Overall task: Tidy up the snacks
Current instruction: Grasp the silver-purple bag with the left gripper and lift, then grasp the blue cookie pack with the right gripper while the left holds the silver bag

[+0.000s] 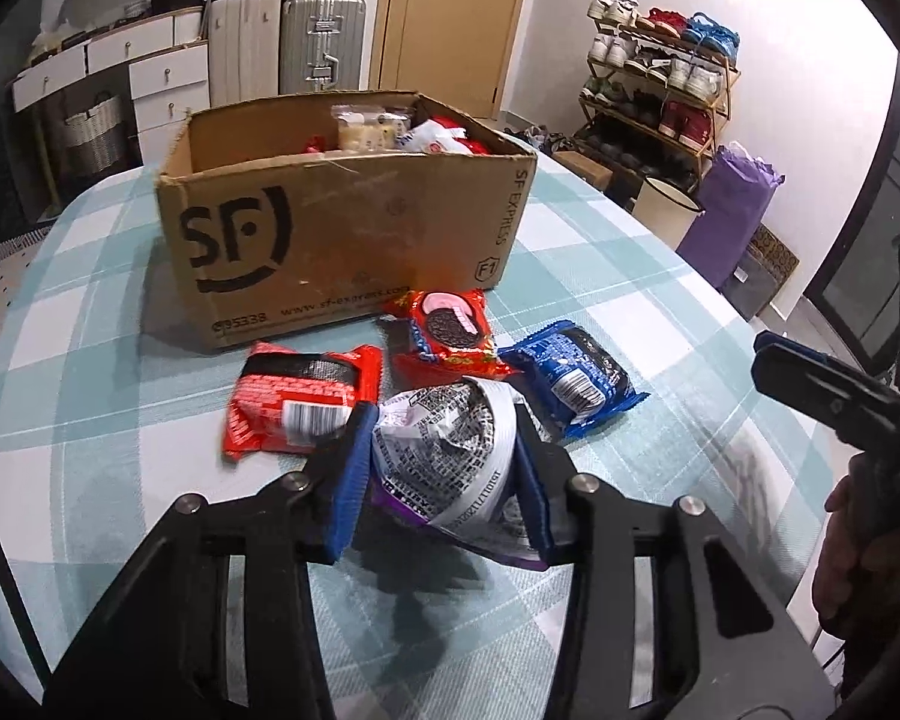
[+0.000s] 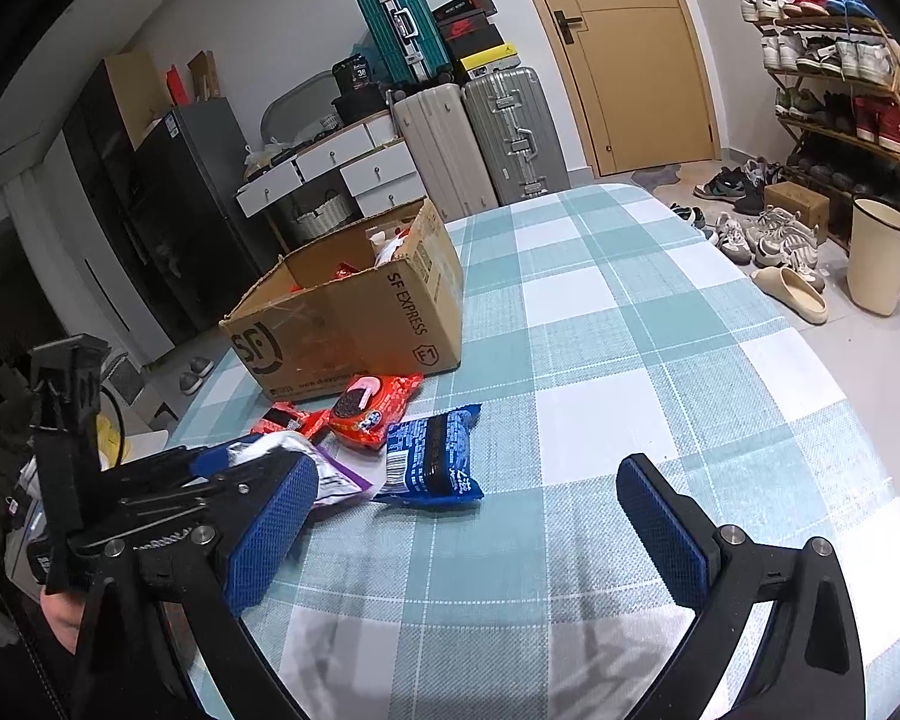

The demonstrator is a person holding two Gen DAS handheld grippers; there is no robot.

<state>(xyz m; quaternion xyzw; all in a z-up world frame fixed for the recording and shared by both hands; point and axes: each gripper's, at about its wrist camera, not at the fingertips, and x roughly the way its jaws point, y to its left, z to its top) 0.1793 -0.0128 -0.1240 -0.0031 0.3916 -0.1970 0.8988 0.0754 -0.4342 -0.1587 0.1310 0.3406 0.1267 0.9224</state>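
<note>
My left gripper (image 1: 441, 450) is shut on a white and purple snack packet (image 1: 444, 456), held just above the checked table. Beyond it lie a red packet (image 1: 300, 402), a red Oreo packet (image 1: 450, 333) and a blue Oreo packet (image 1: 570, 381). Behind them stands an open SF cardboard box (image 1: 342, 240) with several snacks inside. My right gripper (image 2: 468, 516) is open and empty over the table, right of the packets. In the right wrist view the blue packet (image 2: 432, 456), the red Oreo packet (image 2: 372, 405), the box (image 2: 354, 324) and the left gripper (image 2: 258, 462) with its packet (image 2: 336, 477) show.
The table has a teal and white checked cloth (image 2: 630, 360). Suitcases (image 2: 480, 138), white drawers (image 2: 354, 168), a door (image 2: 624, 48), a shoe rack (image 2: 834, 90), loose shoes and a cream bin (image 2: 876, 252) stand on the floor beyond the far edge.
</note>
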